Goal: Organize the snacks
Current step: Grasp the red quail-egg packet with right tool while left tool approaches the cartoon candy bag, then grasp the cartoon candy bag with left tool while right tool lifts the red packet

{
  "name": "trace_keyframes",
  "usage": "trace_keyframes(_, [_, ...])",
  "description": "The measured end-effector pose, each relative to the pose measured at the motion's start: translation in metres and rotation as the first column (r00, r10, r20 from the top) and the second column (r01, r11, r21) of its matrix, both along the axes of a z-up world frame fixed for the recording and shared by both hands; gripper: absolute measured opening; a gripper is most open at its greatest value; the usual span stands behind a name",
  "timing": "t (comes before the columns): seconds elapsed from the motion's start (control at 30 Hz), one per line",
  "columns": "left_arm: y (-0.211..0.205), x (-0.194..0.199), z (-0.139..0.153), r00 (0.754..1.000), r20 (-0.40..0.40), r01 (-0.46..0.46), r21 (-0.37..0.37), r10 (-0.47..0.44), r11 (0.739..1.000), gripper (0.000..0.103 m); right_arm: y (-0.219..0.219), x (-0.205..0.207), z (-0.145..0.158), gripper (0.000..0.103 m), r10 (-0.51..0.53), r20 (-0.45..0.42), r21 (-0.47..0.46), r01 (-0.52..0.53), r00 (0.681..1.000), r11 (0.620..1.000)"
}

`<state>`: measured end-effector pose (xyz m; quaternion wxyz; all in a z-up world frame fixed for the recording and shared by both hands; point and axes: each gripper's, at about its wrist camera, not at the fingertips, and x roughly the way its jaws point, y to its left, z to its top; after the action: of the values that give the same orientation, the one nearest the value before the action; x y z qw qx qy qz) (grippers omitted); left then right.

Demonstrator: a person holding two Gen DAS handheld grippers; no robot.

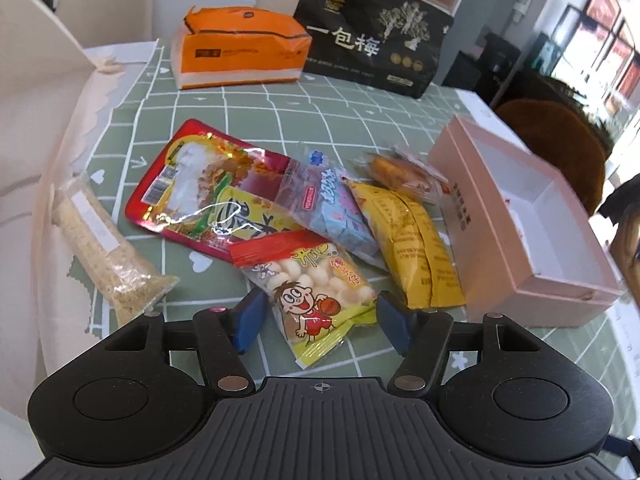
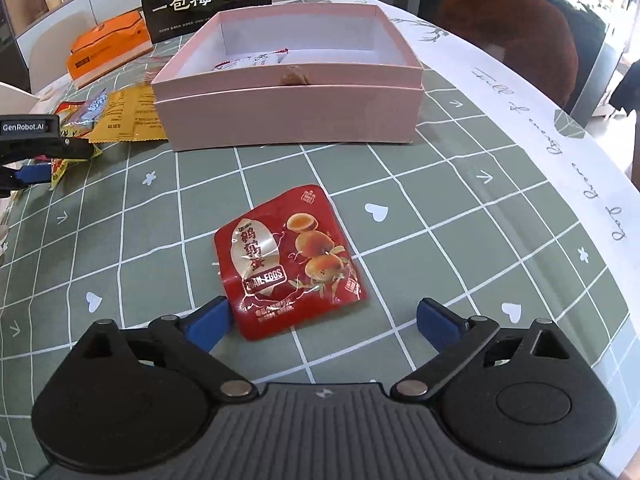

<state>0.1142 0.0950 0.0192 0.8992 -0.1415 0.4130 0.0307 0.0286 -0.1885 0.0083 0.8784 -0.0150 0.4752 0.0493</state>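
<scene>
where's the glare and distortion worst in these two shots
Left wrist view: glare streaks across the shiny red foil packet, windows at top right blow out, and the tablecloth grid bows from the fisheye. Right wrist view: a softer sheen on the quail egg packet, grid lines curve toward the edges, and the pink box stays fairly sharp.

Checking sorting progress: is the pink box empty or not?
Not empty. The right wrist view shows the open pink box with at least one white-and-red packet inside, against its near wall.
</scene>
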Motion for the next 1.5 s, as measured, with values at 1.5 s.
trace_keyframes(1.5, [-0.092,-0.072,-0.006,0.910,-0.029,0.412,-0.061,-0.414,0.909,0.051,-0.038,-0.004,0.003,0.092,0.030,-0.024,-0.065,-0.032,0.999,0.997])
